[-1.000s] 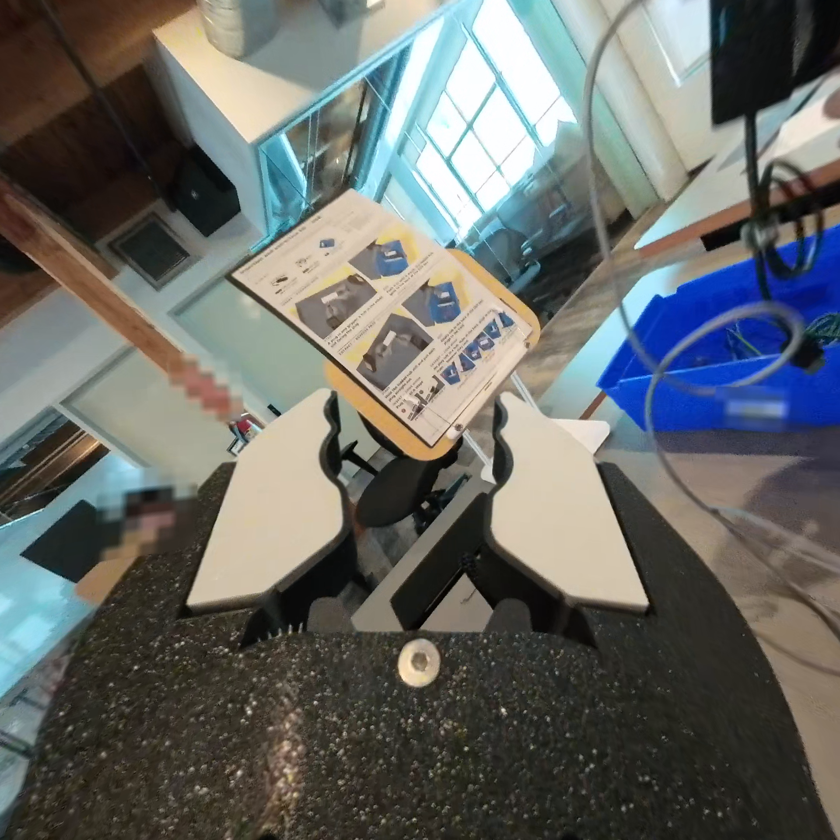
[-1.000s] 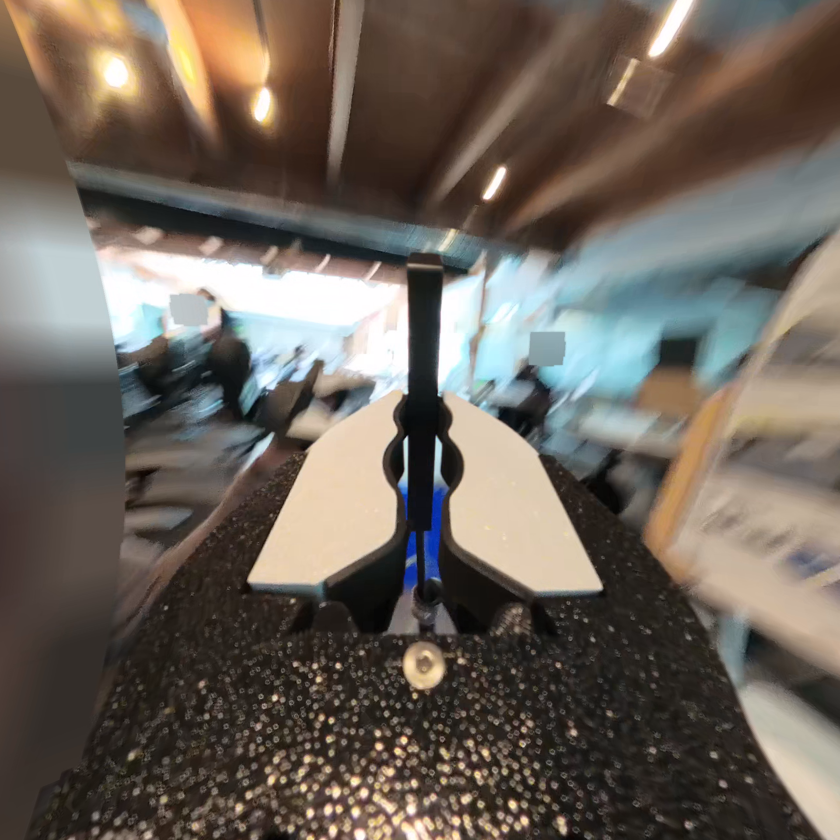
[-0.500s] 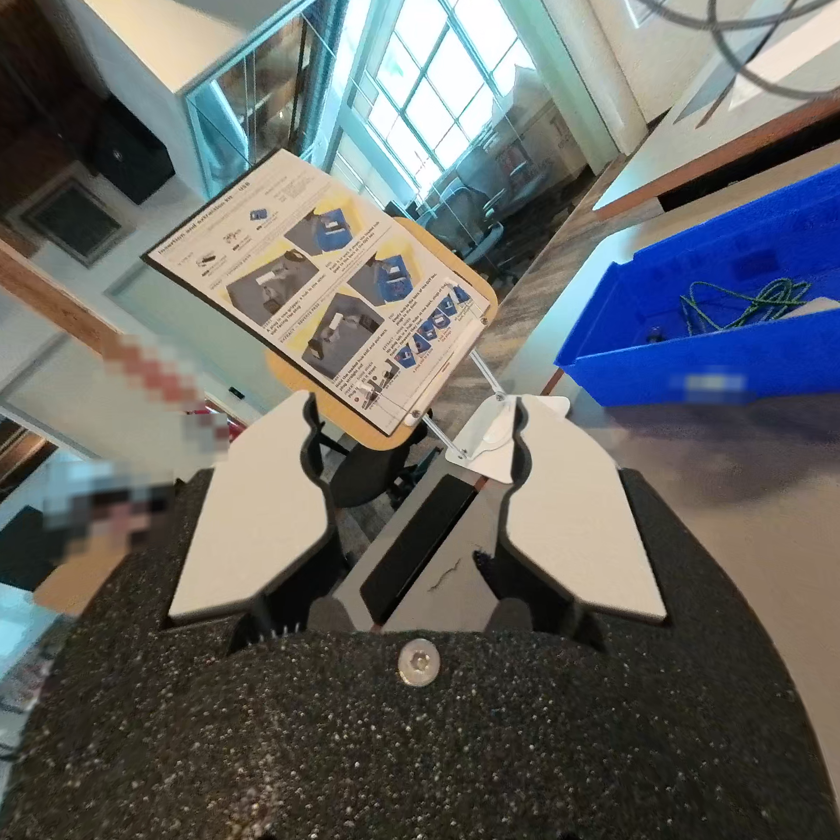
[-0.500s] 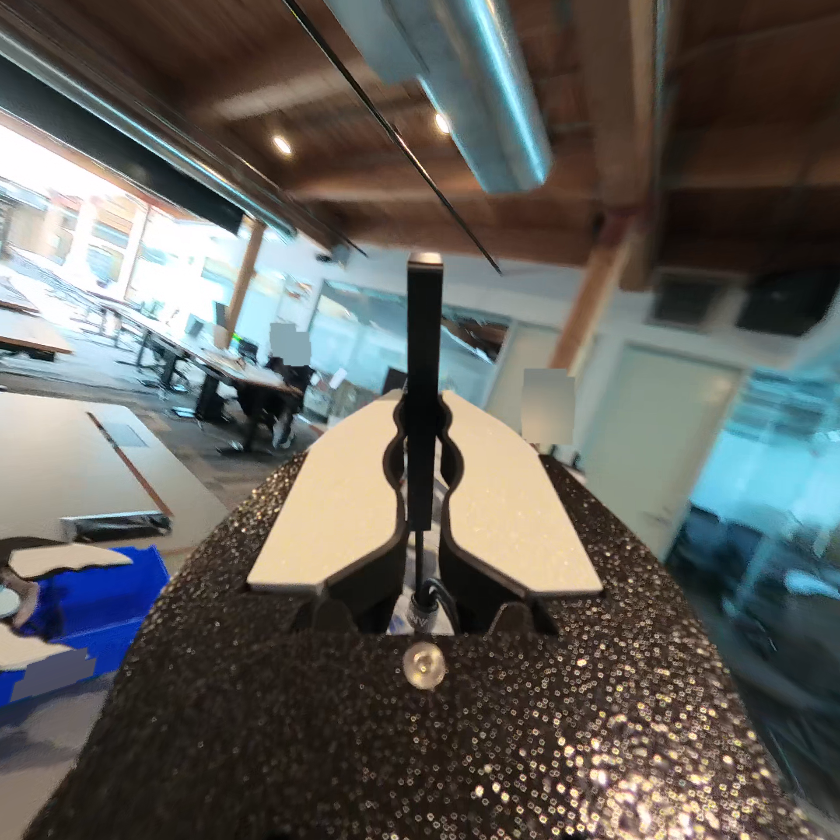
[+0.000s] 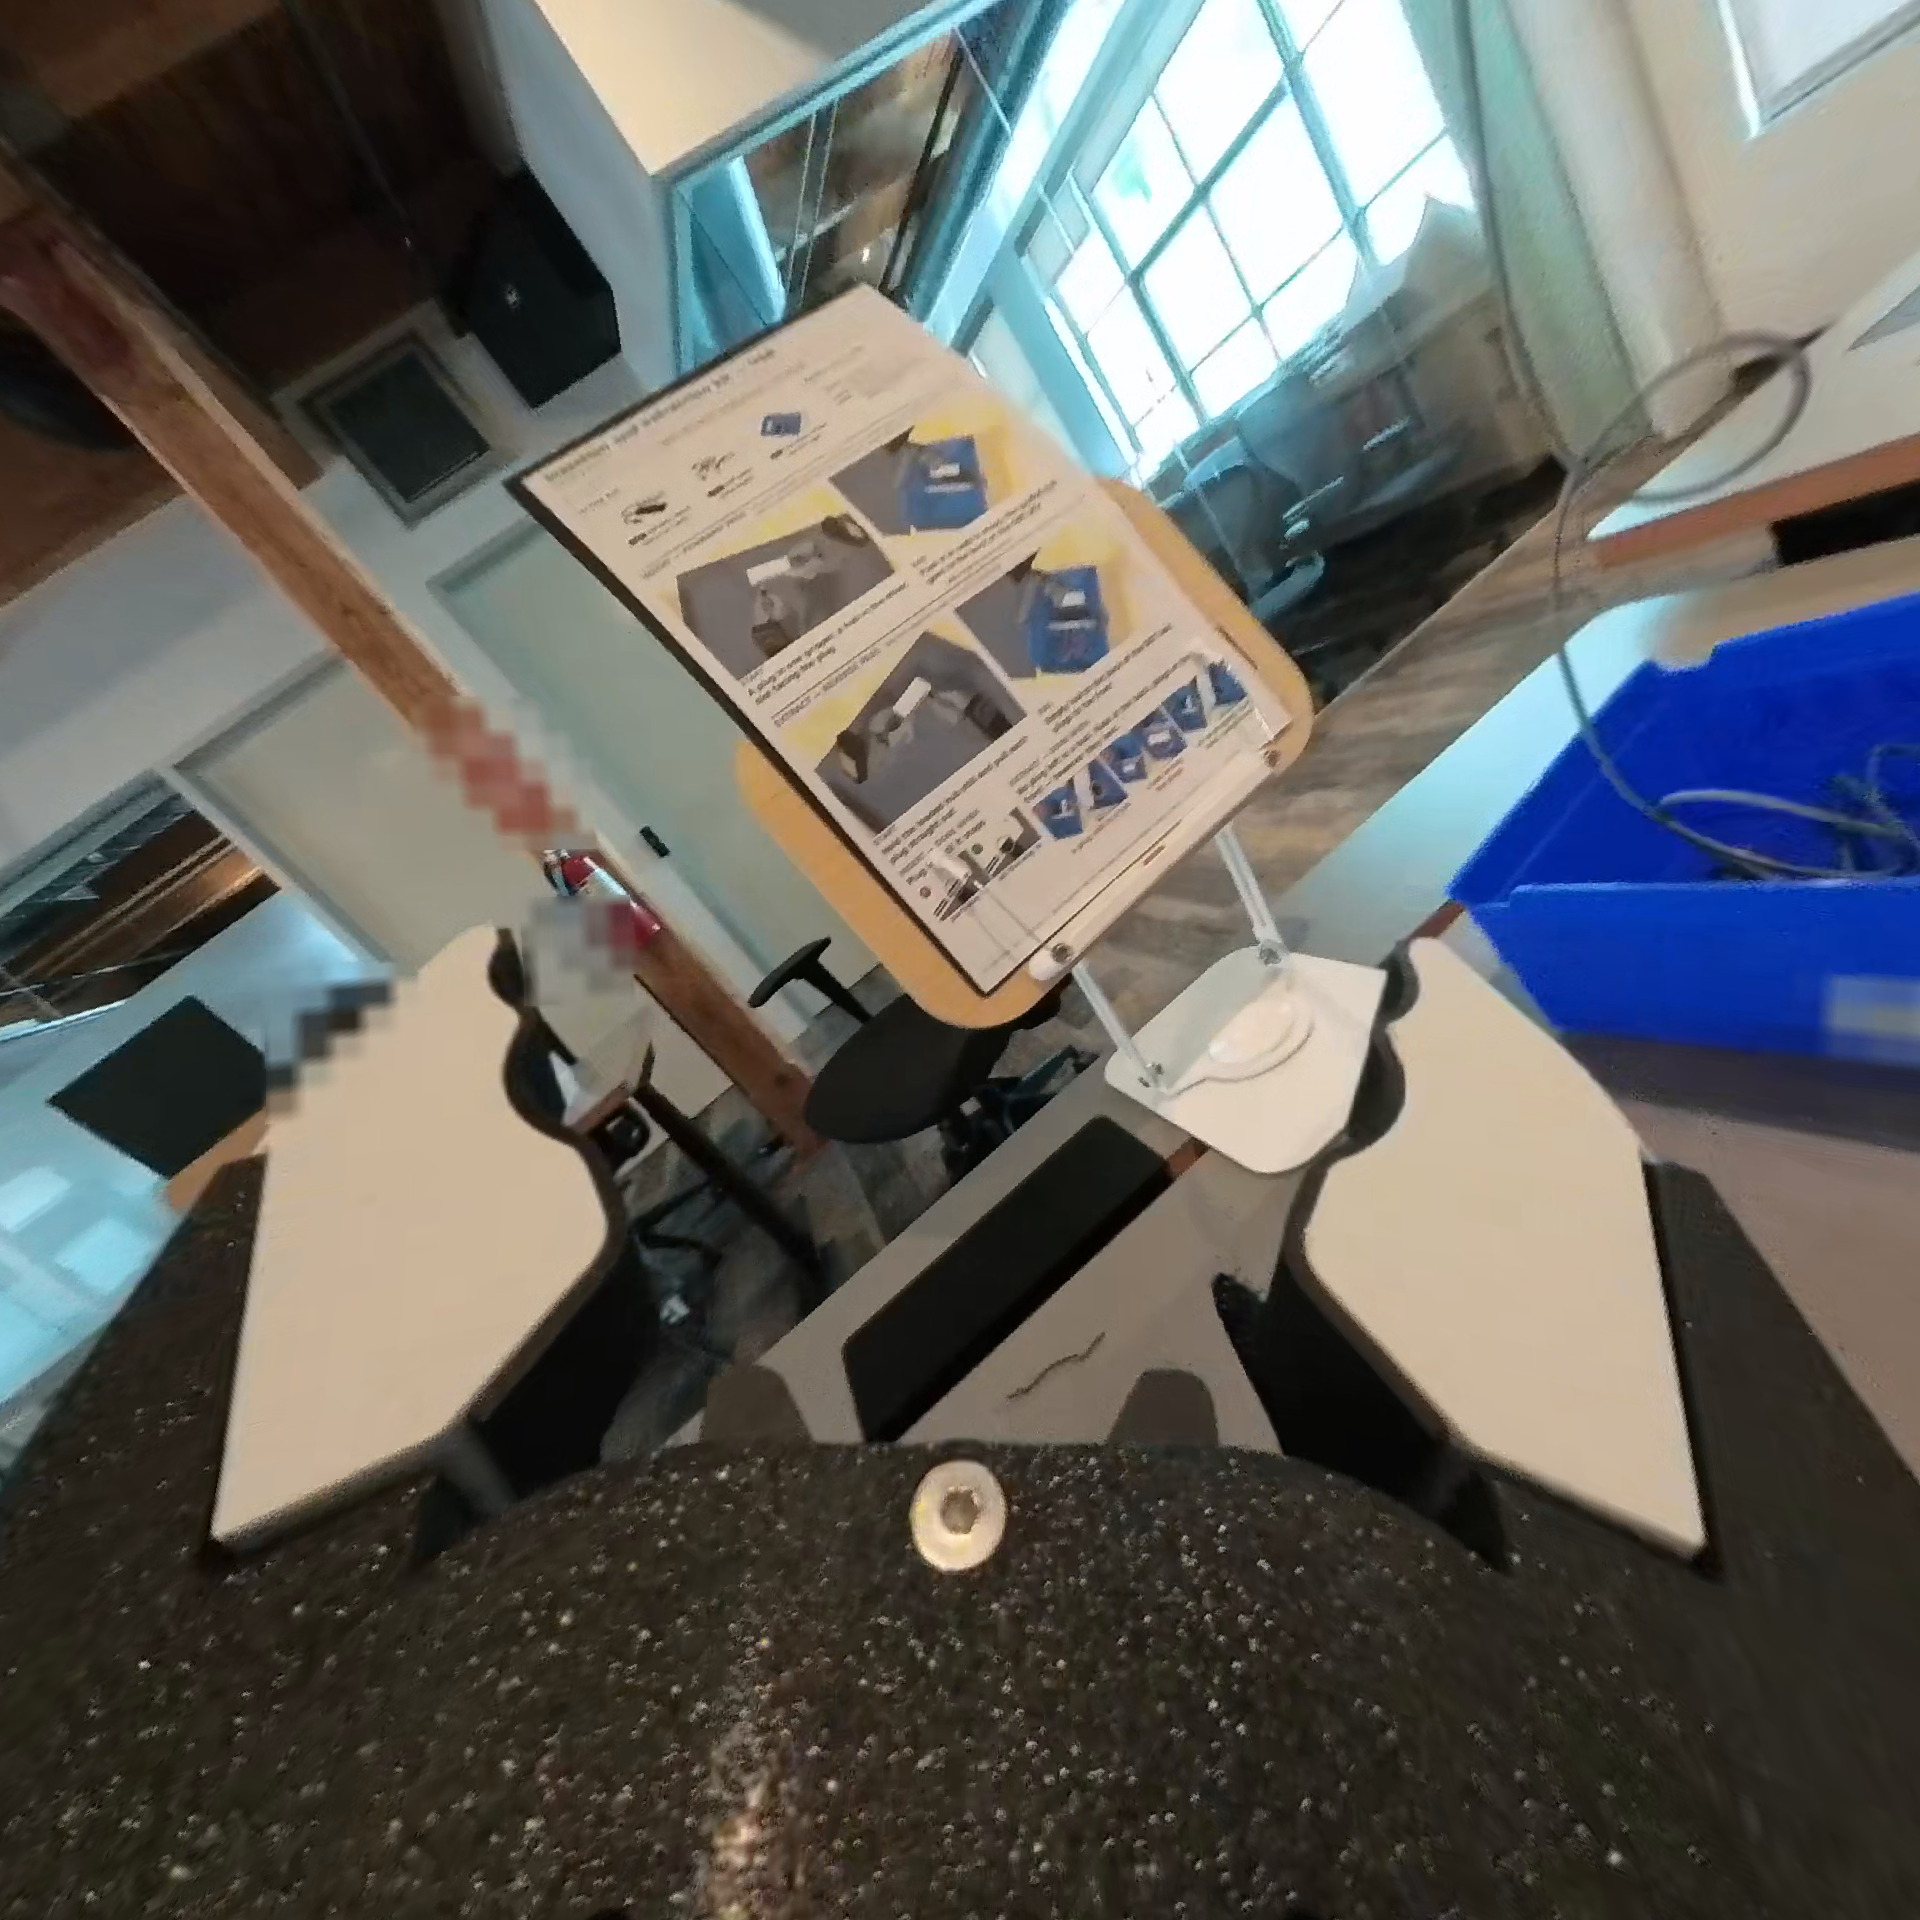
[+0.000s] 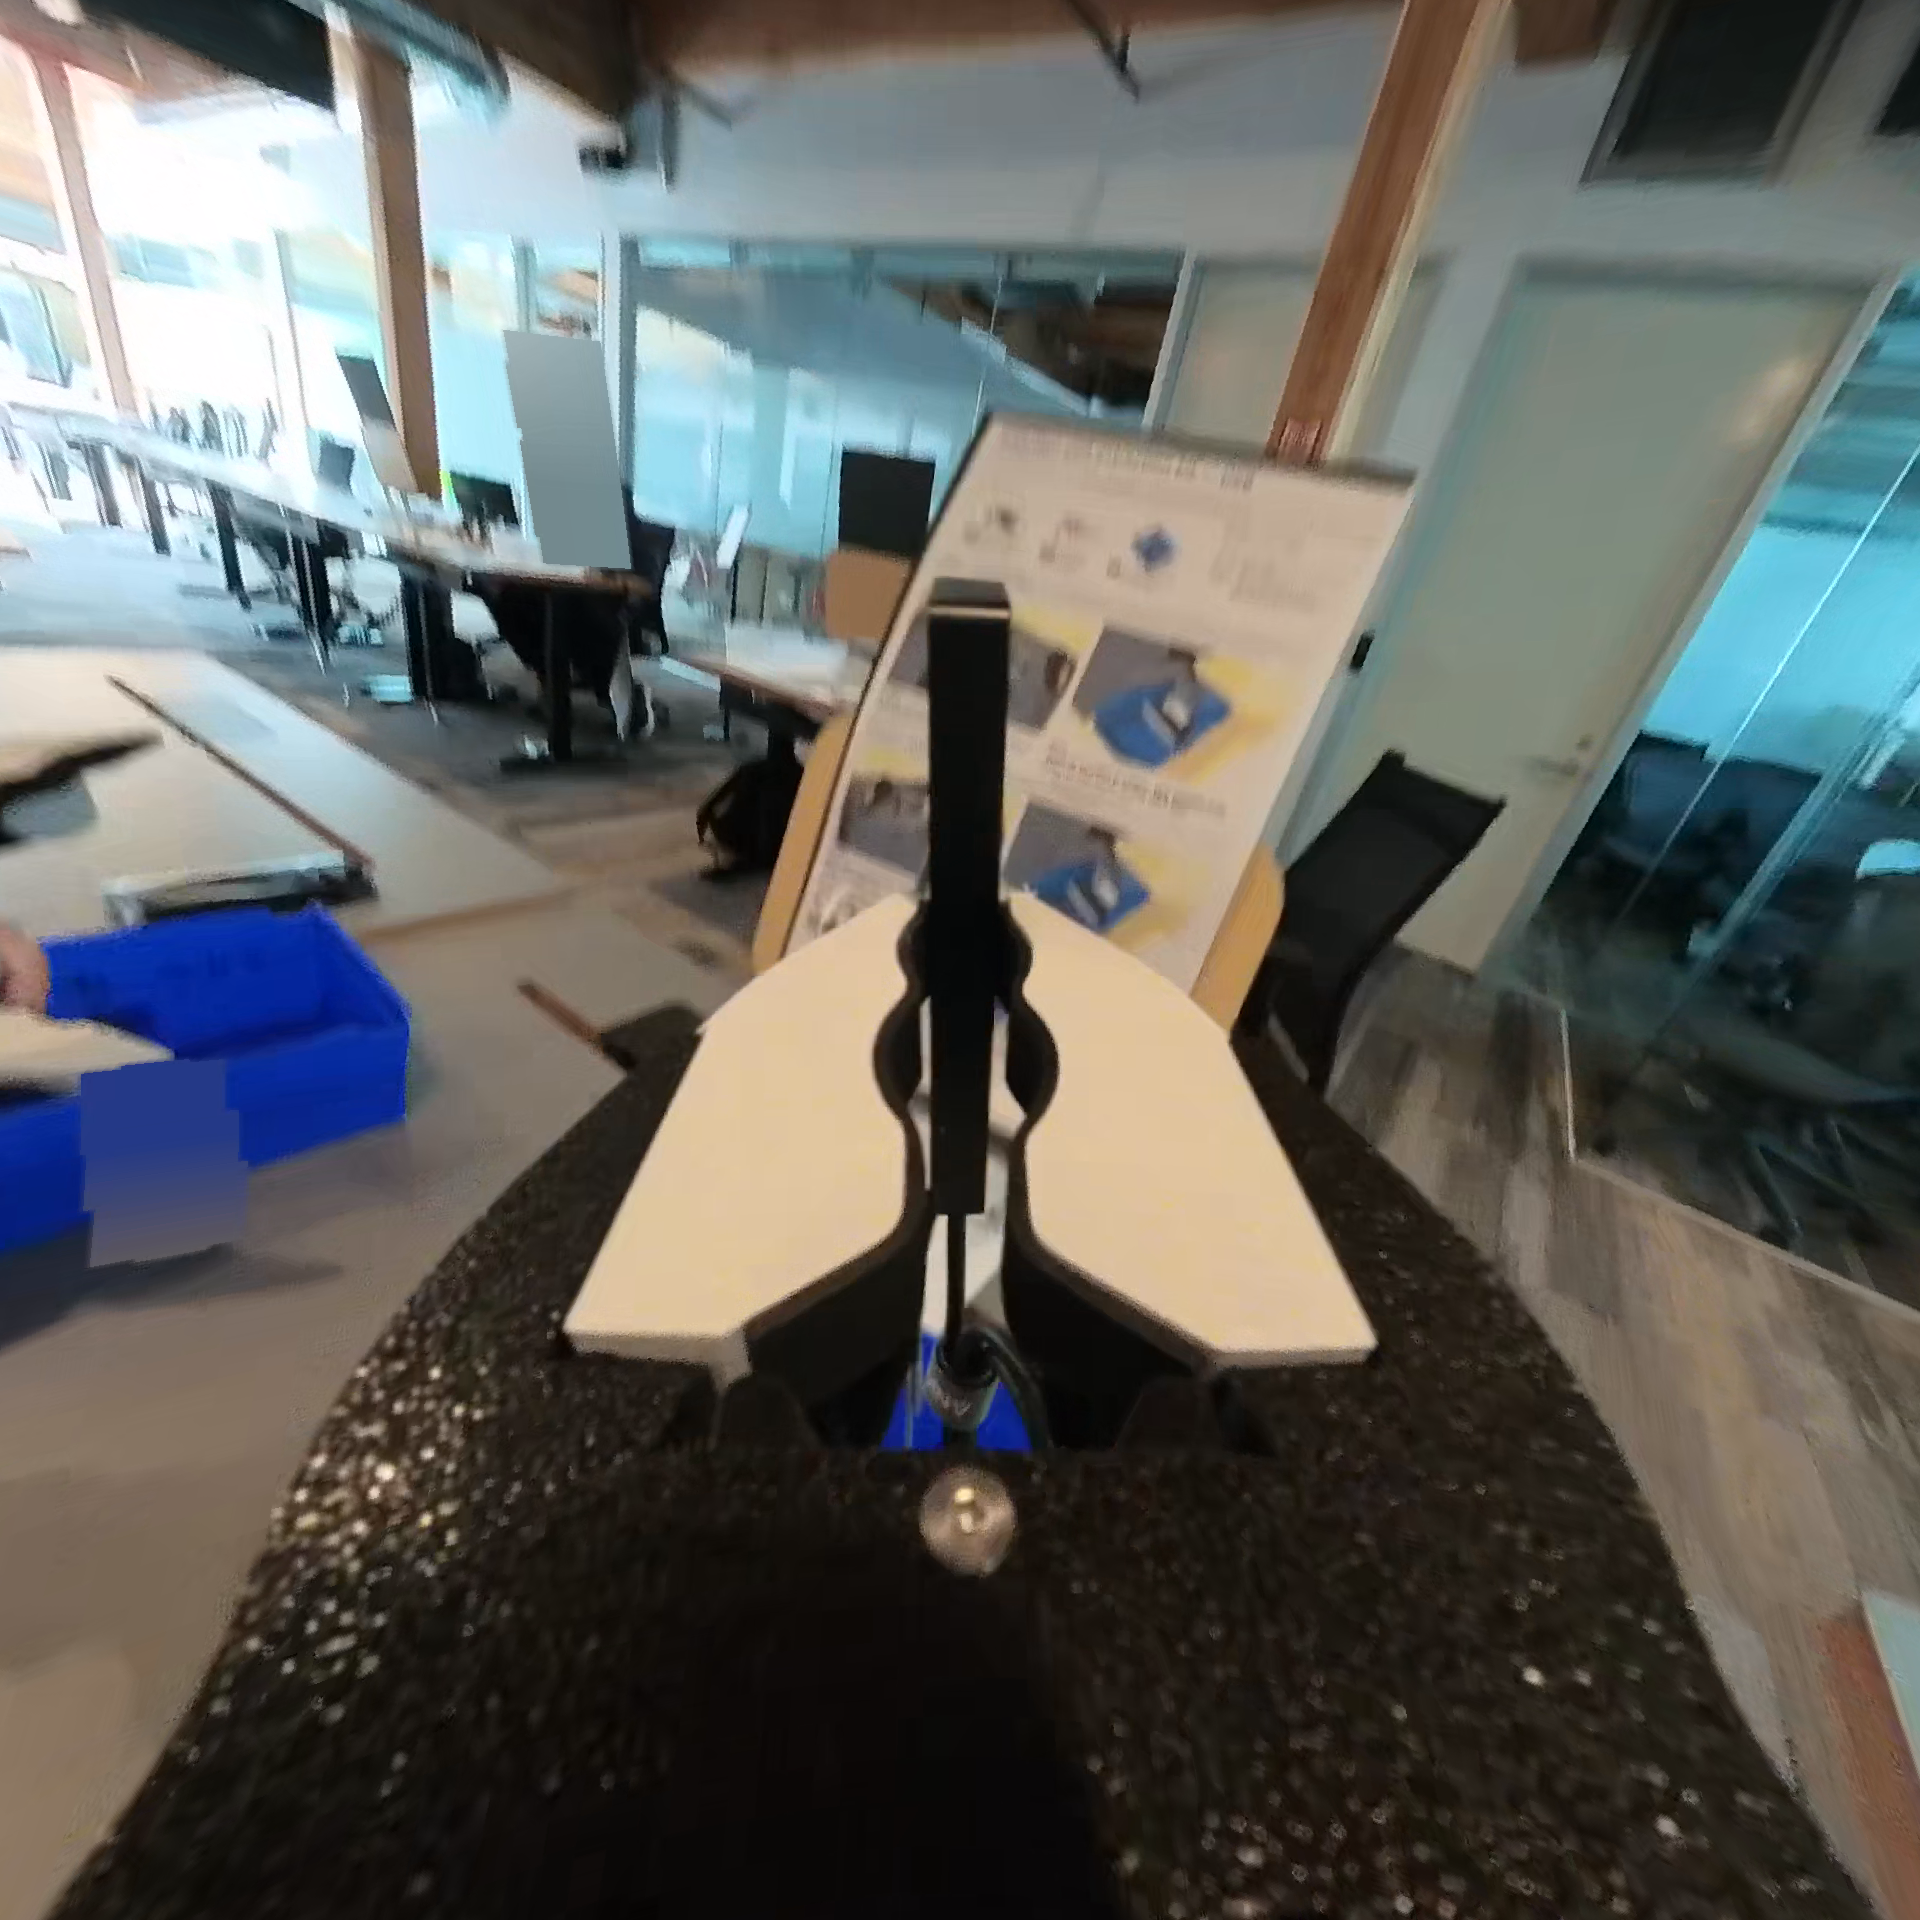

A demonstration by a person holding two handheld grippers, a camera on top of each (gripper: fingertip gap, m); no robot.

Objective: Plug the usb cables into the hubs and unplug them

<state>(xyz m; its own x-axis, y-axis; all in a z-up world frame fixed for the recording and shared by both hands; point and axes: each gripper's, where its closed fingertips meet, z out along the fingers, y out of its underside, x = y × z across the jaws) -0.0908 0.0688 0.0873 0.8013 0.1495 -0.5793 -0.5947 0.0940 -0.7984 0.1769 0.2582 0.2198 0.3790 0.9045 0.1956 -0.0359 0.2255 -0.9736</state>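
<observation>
Open-plan office space fills both views: glass partitions, wooden beams, desks and chairs in the distance, and a grey table (image 5: 1766, 1195) in the foreground.

In the left wrist view, a printed instruction sheet (image 5: 914, 675) on a tilted stand sits at the centre of the frame, with its white base just beyond the fingertips. A blue bin (image 5: 1714, 831) stands at the right edge, with loose cables (image 5: 1787, 821) lying inside it. A dark flat slab (image 5: 997, 1247) lies on the table low in the frame, between the fingers; what it is cannot be told.

The left gripper (image 5: 940, 997) is spread wide and holds nothing; its pale fingers touch nothing.

In the right wrist view, the right gripper (image 6: 961, 935) is clamped tight on a slim black hub (image 6: 966, 831), held on edge so that it rises up the middle of the frame past the fingertips. Its thin cord (image 6: 951, 1278) runs back between the fingers toward the camera. The same instruction sheet stands behind it, and a blue bin (image 6: 239, 1029) sits at the left edge.

As a judgement, the task looks barely begun or between rounds: the hub is in hand, but no cable plug is seen in either gripper, and no cable is visibly plugged into the hub. Picking up a cable and inserting it appears to remain.
</observation>
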